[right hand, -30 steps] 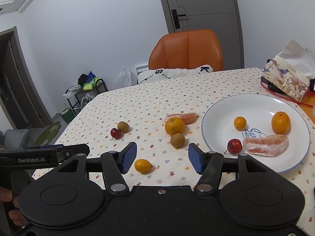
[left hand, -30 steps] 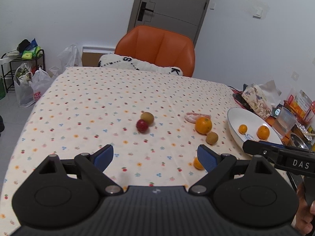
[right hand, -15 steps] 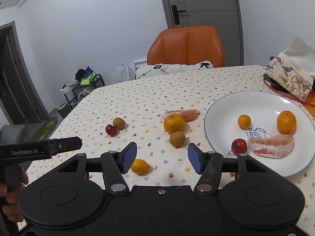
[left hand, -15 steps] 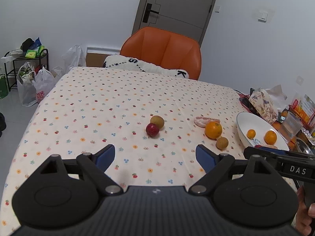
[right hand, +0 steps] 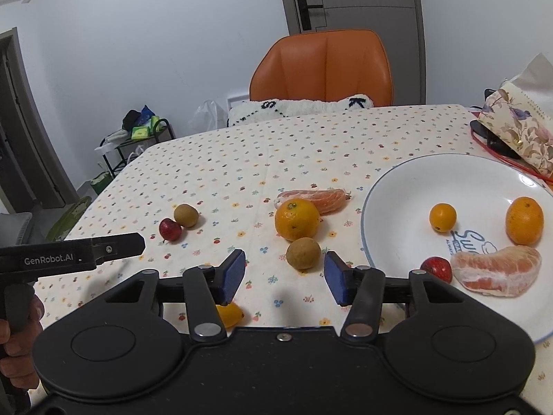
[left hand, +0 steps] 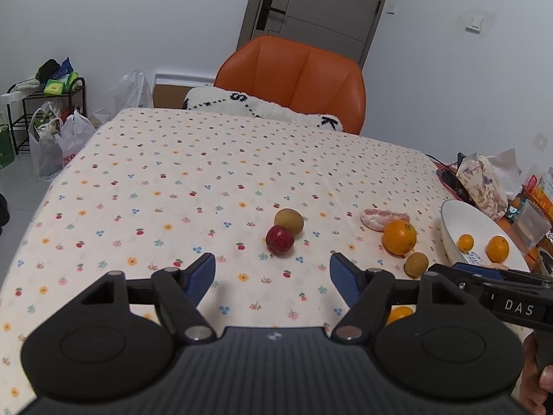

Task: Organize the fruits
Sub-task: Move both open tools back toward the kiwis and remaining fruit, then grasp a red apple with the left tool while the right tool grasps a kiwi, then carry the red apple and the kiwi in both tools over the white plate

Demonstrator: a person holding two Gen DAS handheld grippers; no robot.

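Note:
My left gripper (left hand: 272, 276) is open and empty over the flowered tablecloth. A red fruit (left hand: 280, 238) and a brown fruit (left hand: 289, 221) touch each other just ahead of its gap. My right gripper (right hand: 284, 275) is also open and empty, with another brown fruit (right hand: 303, 257) just beyond its fingertips. Behind that lie an orange (right hand: 296, 219) and a peeled citrus segment (right hand: 318, 196). A small yellow-orange fruit (right hand: 228, 314) is partly hidden under the right gripper's left finger. The white plate (right hand: 369, 207) on the right holds two oranges, a red fruit and a peeled segment.
An orange chair (left hand: 293, 79) with a white cushion (left hand: 262, 107) stands at the table's far edge. A floral tissue pack (right hand: 518, 128) and a red cable lie behind the plate. Snack packets (left hand: 539, 200) crowd the right side. The left gripper's body (right hand: 86, 252) hovers at the left.
The left gripper has swung toward the red and brown fruit pair, now centred ahead of its gap. The right gripper has advanced toward the single brown fruit, covering part of the small yellow-orange fruit.

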